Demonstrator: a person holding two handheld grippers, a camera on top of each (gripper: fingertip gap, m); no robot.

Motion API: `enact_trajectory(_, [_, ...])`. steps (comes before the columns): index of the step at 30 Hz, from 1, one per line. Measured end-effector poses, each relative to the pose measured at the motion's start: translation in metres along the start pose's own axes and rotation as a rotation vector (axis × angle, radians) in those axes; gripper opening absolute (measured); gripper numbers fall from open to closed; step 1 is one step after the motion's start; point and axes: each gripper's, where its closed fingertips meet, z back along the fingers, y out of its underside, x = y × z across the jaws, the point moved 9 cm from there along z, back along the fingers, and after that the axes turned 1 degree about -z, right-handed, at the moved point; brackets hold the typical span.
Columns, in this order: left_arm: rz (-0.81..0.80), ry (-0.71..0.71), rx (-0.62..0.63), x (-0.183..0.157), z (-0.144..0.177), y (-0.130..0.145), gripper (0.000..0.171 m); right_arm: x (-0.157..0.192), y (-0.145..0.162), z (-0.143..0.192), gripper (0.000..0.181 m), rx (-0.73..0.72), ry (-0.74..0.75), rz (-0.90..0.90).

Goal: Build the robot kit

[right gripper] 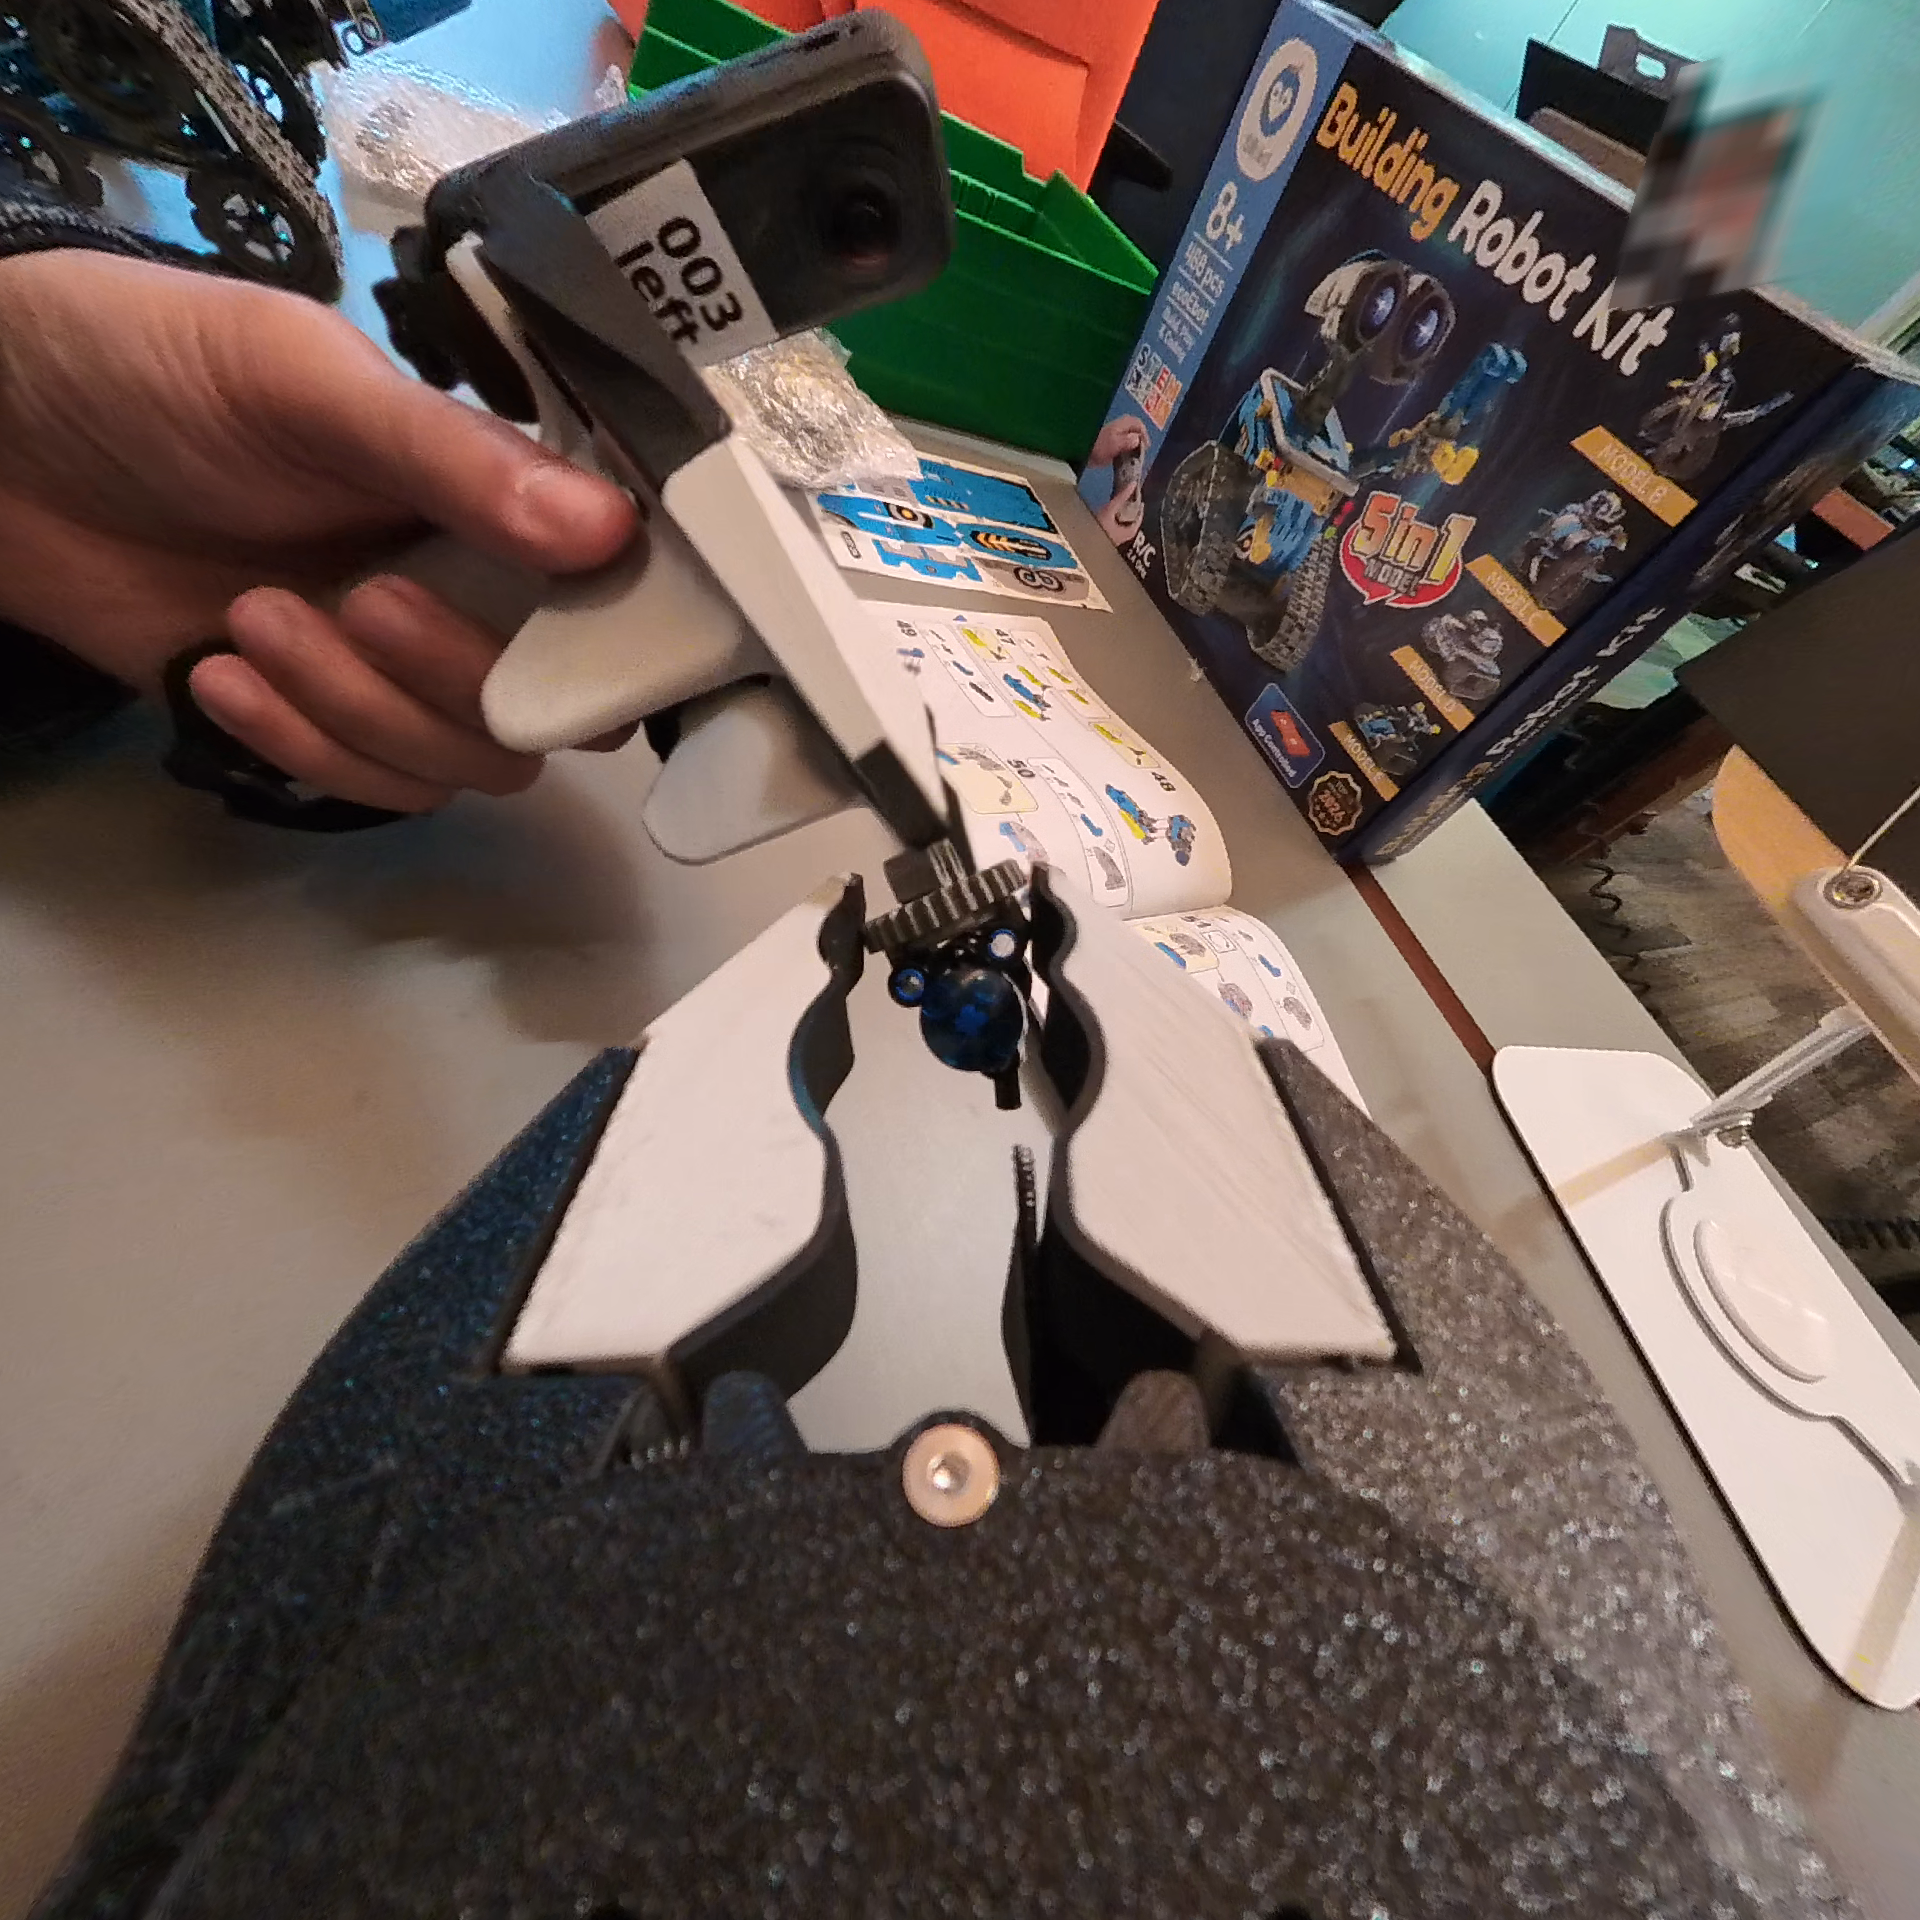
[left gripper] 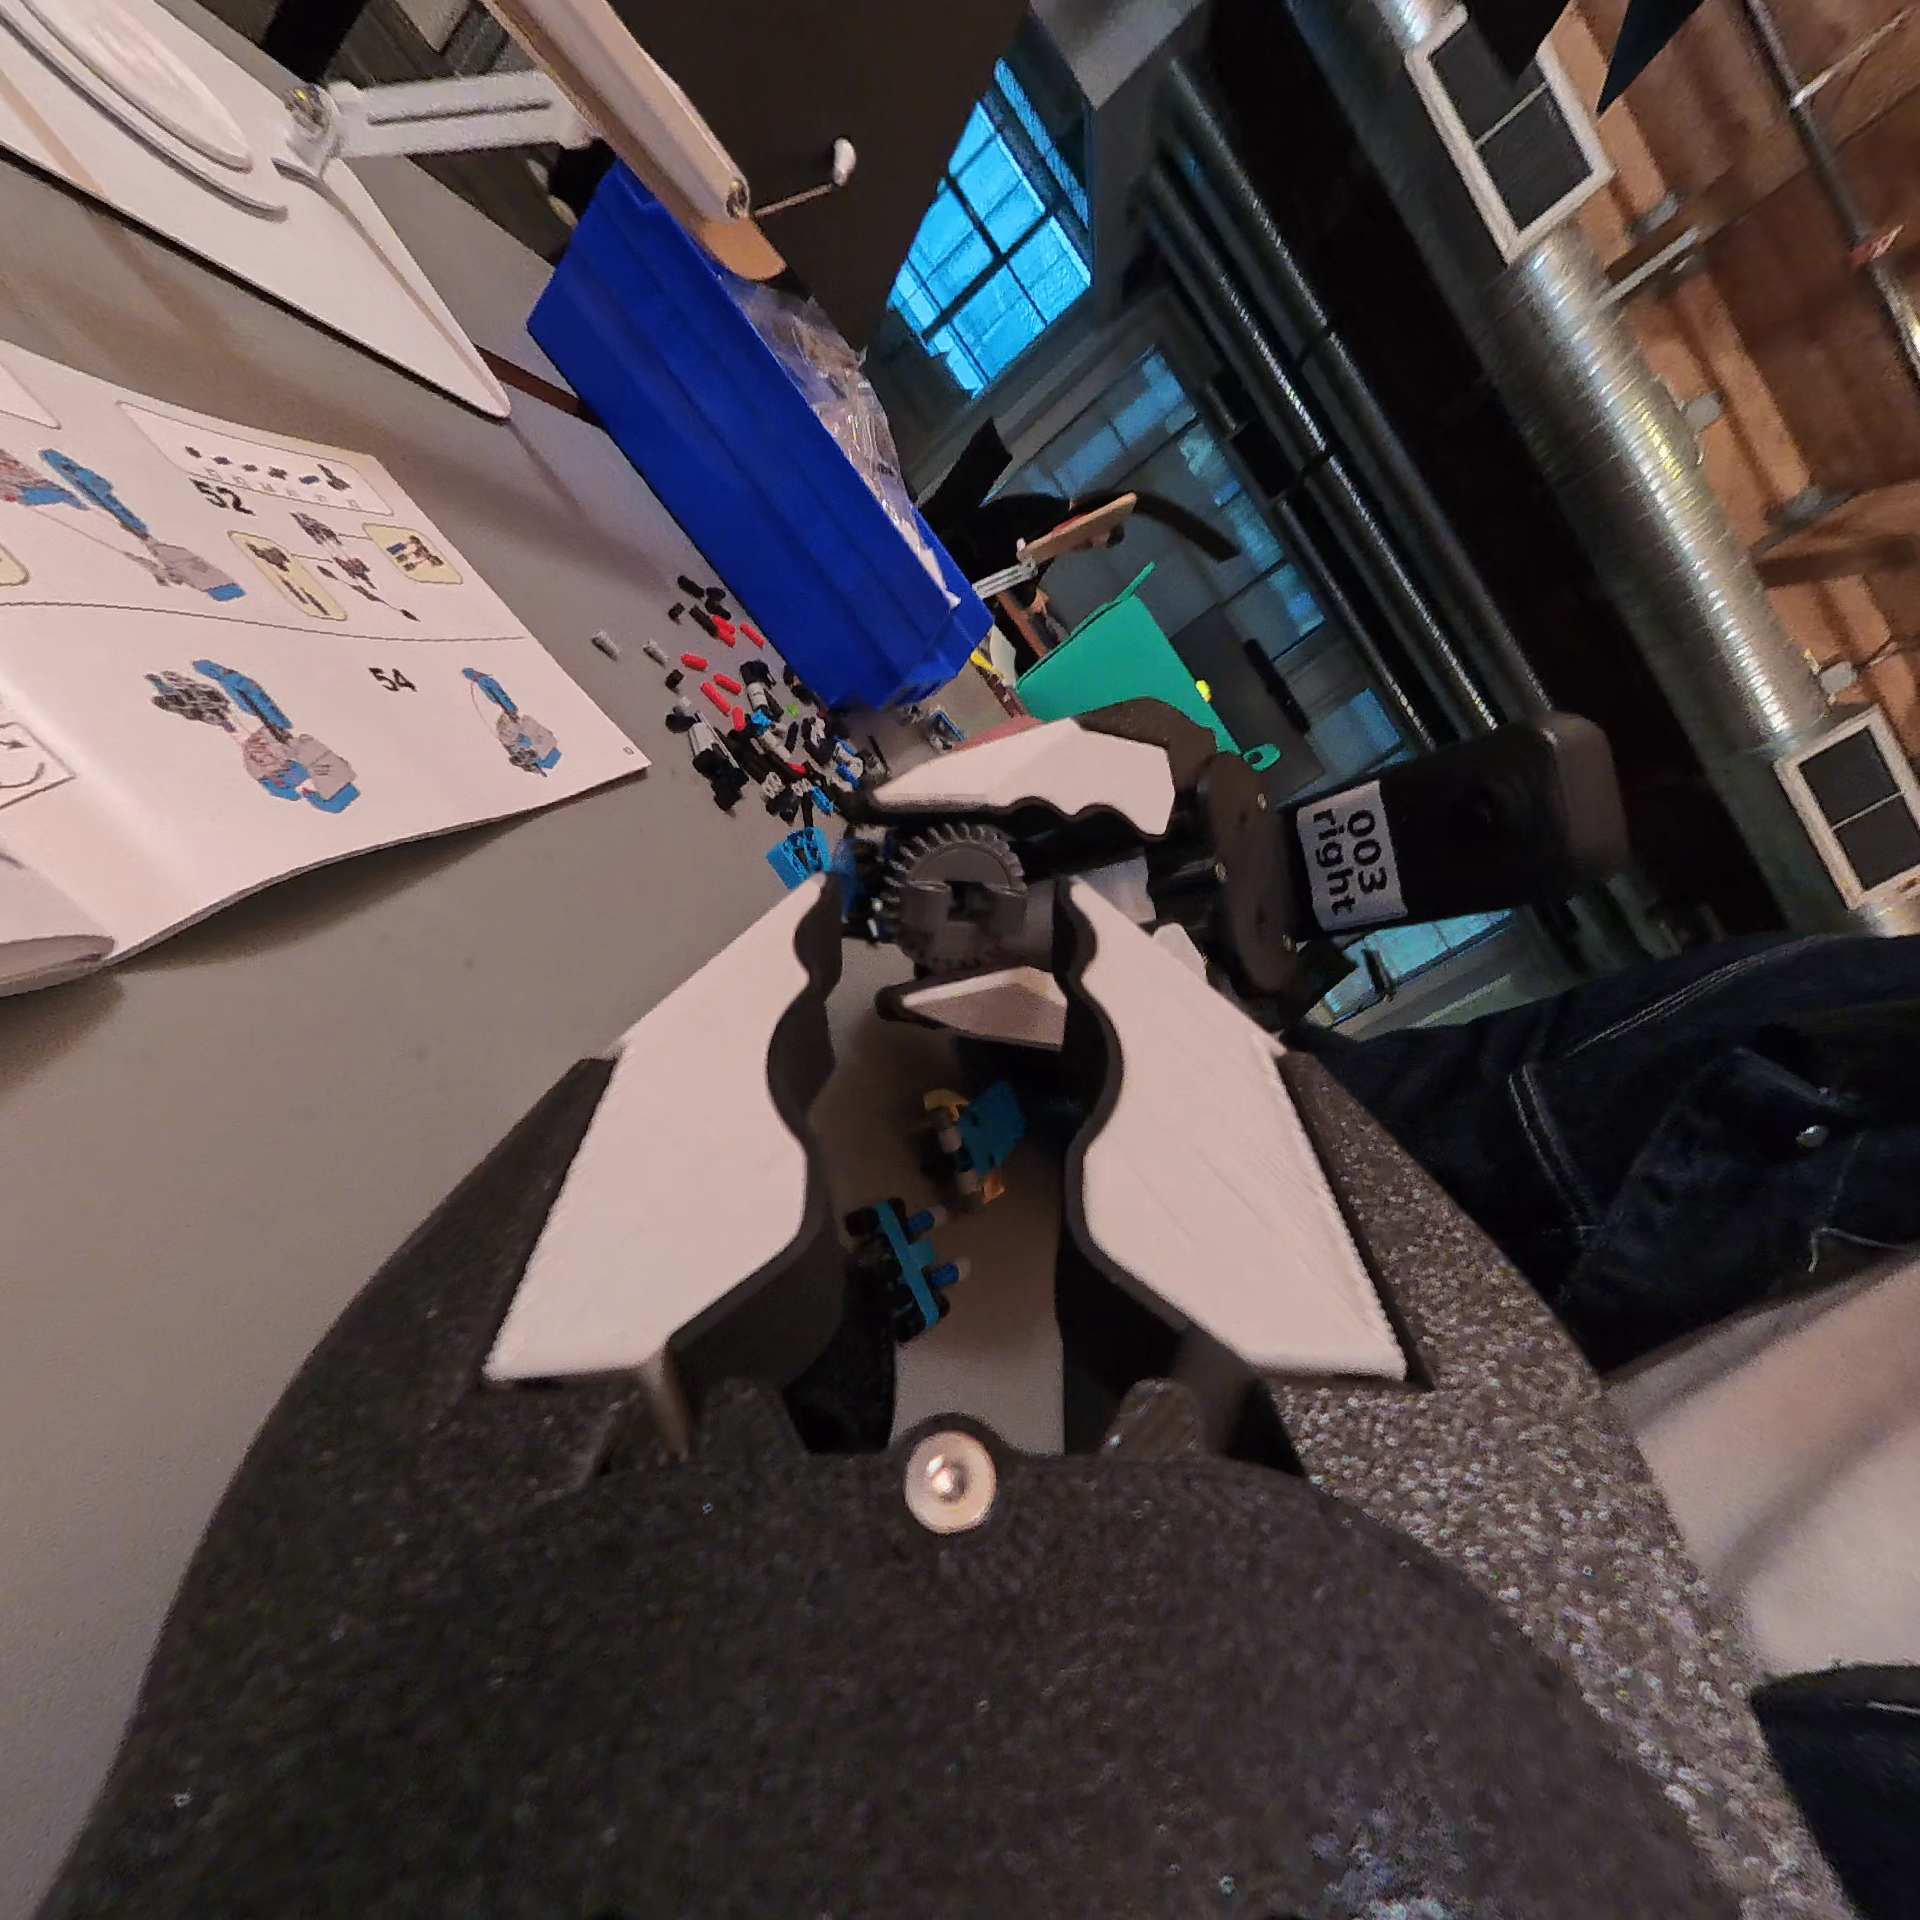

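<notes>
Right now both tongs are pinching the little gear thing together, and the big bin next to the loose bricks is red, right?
Not quite: the bin beside the loose bricks is blue, as the left wrist view shows. Both tongs, left and right, do pinch the gear piece.

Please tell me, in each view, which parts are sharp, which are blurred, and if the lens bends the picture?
Left wrist view: gear assembly between the left gripper fingertips is slightly soft; background pipes curve from wide-angle distortion. Right wrist view: right gripper tips and the blue piece are motion-blurred; the kit box is sharp.
</notes>
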Motion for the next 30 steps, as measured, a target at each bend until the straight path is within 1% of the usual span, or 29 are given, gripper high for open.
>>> enact_trajectory(2, [-0.038, -0.019, 0.028, -0.002, -0.002, 0.002, 0.04, -0.001, 0.001, 0.0, 0.031, 0.014, 0.018, 0.01])
enact_trajectory(3, [-0.067, -0.038, 0.044, -0.003, -0.003, 0.003, 0.037, -0.001, 0.001, -0.001, 0.031, 0.021, 0.019, 0.018])
enact_trajectory(4, [-0.098, -0.066, 0.064, -0.004, -0.004, 0.004, 0.028, 0.0, 0.002, -0.001, 0.031, 0.021, 0.022, 0.027])
enact_trajectory(8, [-0.205, -0.127, 0.083, -0.008, -0.005, 0.005, 0.028, 0.003, 0.003, -0.002, 0.031, 0.037, 0.023, 0.064])
enact_trajectory(10, [-0.217, -0.134, 0.087, -0.009, -0.005, 0.005, 0.029, 0.005, 0.003, -0.003, 0.031, 0.035, -0.004, 0.065])
enact_trajectory(14, [-0.256, -0.161, 0.107, -0.011, -0.004, 0.004, 0.028, 0.007, 0.003, -0.004, 0.031, 0.038, 0.001, 0.058])
enact_trajectory(15, [-0.265, -0.181, 0.104, -0.011, -0.002, 0.003, 0.028, 0.006, 0.003, -0.004, 0.032, 0.04, 0.006, 0.035])
enact_trajectory(17, [-0.283, -0.227, 0.086, -0.008, 0.005, -0.003, 0.028, 0.003, 0.005, -0.005, 0.048, 0.052, -0.003, -0.023])
enact_trajectory(19, [-0.246, -0.258, 0.02, -0.002, 0.018, -0.013, 0.028, -0.003, 0.007, -0.004, 0.048, 0.054, -0.004, -0.083])
enact_trajectory(21, [-0.174, -0.266, -0.057, 0.006, 0.031, -0.022, 0.028, -0.009, 0.011, -0.005, 0.044, 0.057, -0.009, -0.142])
enact_trajectory(23, [-0.116, -0.251, -0.054, 0.011, 0.036, -0.024, 0.028, -0.012, 0.013, -0.005, 0.043, 0.05, -0.019, -0.186])
enact_trajectory(25, [-0.098, -0.234, -0.047, 0.012, 0.034, -0.021, 0.028, -0.013, 0.013, -0.004, 0.043, 0.037, -0.031, -0.21])
enact_trajectory(27, [-0.08, -0.162, -0.034, 0.009, 0.028, -0.018, 0.028, -0.013, 0.013, -0.004, 0.043, 0.022, -0.048, -0.243])
enact_trajectory(30, [-0.038, -0.077, -0.02, 0.005, 0.022, -0.013, 0.028, -0.016, 0.013, -0.004, 0.042, -0.028, -0.146, -0.375])
